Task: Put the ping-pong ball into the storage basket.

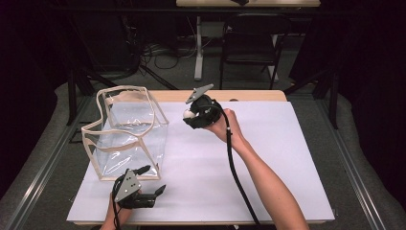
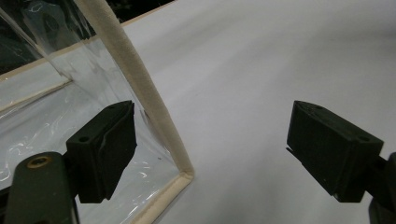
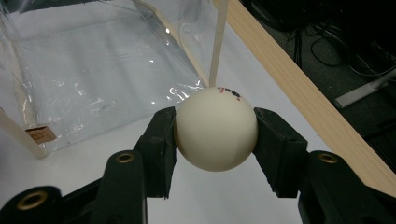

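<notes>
Right tool (image 1: pixel 189 114) clenched on white ball (image 3: pixel 215 129), both pads pressed to ball's sides, held raised over white desk (image 1: pixel 268 158) beside far corner of clear plastic bag (image 1: pixel 127 134). Small red and dark marks on ball's top. Left tool (image 1: pixel 154 178) released, jaws wide apart, near bag's front corner; one jaw just beside bag's cream trim (image 2: pixel 140 88).
</notes>
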A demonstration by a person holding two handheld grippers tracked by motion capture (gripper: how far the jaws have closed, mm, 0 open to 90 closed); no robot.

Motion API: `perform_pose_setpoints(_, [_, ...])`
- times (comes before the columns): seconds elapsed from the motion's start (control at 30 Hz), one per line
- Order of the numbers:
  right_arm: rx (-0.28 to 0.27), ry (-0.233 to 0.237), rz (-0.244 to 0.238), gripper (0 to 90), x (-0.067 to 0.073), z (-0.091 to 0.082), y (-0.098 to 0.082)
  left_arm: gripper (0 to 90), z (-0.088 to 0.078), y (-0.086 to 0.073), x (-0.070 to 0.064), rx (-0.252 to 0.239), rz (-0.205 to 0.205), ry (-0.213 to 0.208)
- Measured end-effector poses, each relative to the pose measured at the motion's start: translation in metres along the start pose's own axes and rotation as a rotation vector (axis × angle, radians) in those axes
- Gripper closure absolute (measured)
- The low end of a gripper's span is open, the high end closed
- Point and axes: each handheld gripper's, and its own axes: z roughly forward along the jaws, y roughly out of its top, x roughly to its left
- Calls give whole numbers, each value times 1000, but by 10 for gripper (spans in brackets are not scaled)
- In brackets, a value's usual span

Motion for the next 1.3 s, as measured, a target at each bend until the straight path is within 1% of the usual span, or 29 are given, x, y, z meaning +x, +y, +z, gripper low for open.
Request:
perform_pose_setpoints(0.17, [-3,4,-12,510,1,-2,5,159,0,0,0,0,-2,-1])
perform_pose_setpoints(0.3, [-4,2,-9,510,-1,-3,8,159,0,0,0,4,-1,0])
perform_pose_setpoints(0.4, [-8,-8,-16,511,-2,-5,11,159,0,0,0,3,2,-1])
perform_pose_setpoints(0.7, [-14,-11,-20,511,-3,-9,19,159,0,0,0,4,-2,0])
perform_pose_setpoints(0.83, [-14,-10,-23,511,-2,-9,22,159,0,-1,0,5,-5,3])
perform_pose_setpoints(1.07, [-12,-10,-34,510,0,-7,31,159,0,0,0,1,-2,-5])
perform_pose_setpoints(1.2, [-16,-9,-43,511,3,-7,37,159,0,0,1,2,-6,0])
perform_pose_setpoints(1.3, [-20,-8,-43,511,4,-7,38,159,0,0,0,3,-2,-1])
